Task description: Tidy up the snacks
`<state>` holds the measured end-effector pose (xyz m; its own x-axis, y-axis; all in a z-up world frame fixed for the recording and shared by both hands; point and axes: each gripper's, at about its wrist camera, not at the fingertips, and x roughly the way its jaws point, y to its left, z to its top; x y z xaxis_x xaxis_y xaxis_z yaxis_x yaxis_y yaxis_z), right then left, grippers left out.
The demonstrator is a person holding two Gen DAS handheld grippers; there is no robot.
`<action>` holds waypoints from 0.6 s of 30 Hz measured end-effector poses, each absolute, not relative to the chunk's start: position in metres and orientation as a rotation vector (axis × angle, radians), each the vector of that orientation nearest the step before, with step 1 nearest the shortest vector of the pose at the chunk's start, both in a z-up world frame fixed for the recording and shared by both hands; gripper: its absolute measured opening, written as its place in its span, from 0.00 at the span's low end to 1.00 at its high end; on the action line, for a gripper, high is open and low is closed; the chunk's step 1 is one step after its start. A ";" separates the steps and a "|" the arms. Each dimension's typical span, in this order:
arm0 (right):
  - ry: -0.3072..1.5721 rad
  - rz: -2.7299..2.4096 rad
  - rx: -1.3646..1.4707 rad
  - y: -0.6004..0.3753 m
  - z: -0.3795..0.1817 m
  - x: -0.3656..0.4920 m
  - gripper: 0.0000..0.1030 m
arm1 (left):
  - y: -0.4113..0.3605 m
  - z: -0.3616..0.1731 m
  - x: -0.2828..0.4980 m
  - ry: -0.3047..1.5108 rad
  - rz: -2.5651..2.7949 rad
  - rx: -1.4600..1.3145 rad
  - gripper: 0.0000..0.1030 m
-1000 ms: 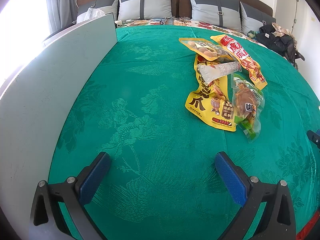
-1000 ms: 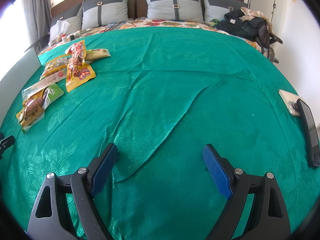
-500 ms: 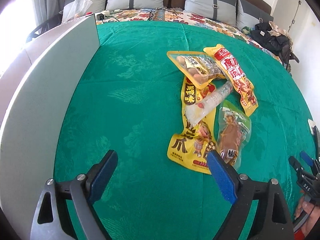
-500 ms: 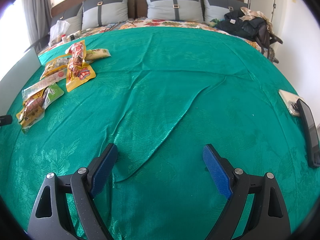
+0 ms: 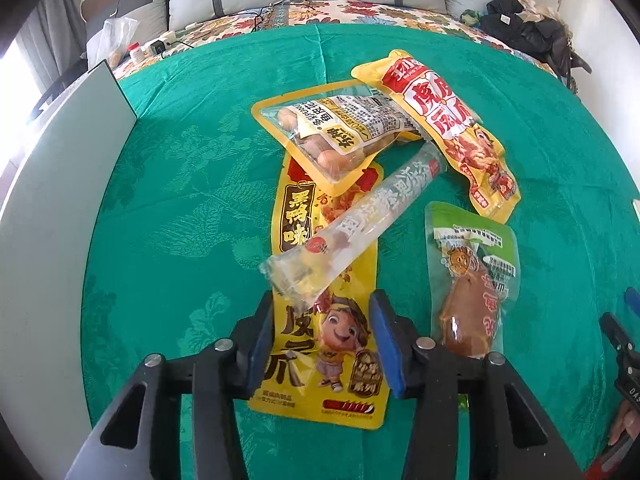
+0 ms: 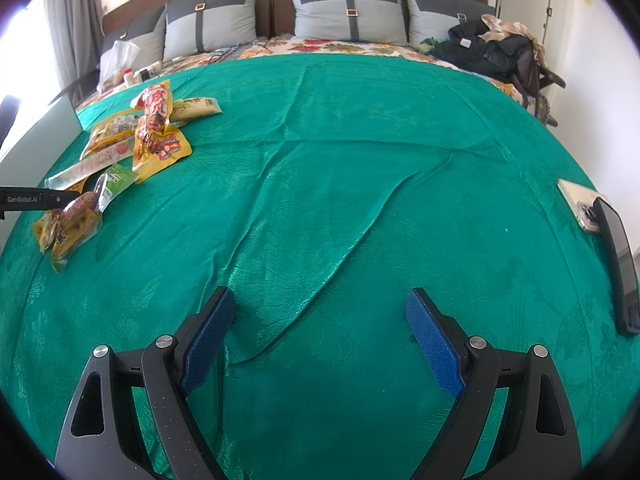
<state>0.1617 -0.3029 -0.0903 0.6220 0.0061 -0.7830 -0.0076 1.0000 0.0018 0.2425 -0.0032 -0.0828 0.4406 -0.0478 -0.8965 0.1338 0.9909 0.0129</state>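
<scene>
Your left claw (image 5: pixel 322 344) is closing over the near end of the long yellow packet (image 5: pixel 320 280), which lies between its blue pads; whether they press it yet, you can't tell. A clear tube packet (image 5: pixel 352 220) lies slantwise across that yellow one, and the sausage packet (image 5: pixel 340 128) sits at its far end. To the right lie the red-and-yellow packet (image 5: pixel 444 124) and, nearer, the green packet (image 5: pixel 472 280). All the snacks rest on the green bedspread (image 5: pixel 180 200). Your right claw (image 6: pixel 320 328) is spread wide over bare cloth, nothing between its pads, the snack pile far off to its left. Two phones (image 6: pixel 600 224) lie at the right edge.
</scene>
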 end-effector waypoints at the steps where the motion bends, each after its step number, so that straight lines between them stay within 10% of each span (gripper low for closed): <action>1: 0.900 0.008 -0.002 -0.303 -0.090 0.162 0.87 | 0.002 -0.082 0.234 1.122 -0.125 0.073 0.36; 8: 0.901 0.008 -0.002 -0.301 -0.091 0.162 0.88 | 0.043 -0.082 0.152 1.145 -0.093 -0.017 0.39; 12: 0.901 0.008 -0.002 -0.301 -0.091 0.162 0.88 | 0.055 -0.087 0.148 1.133 -0.001 -0.023 0.77; 18: 0.901 0.009 -0.002 -0.301 -0.091 0.162 0.88 | 0.062 -0.100 0.166 1.059 0.047 -0.037 1.00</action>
<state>0.1618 -0.3013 -0.0910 0.6210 0.0070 -0.7838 -0.0084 1.0000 0.0023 0.1660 0.0621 -0.1000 0.4887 0.0211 -0.8722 -0.0564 0.9984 -0.0074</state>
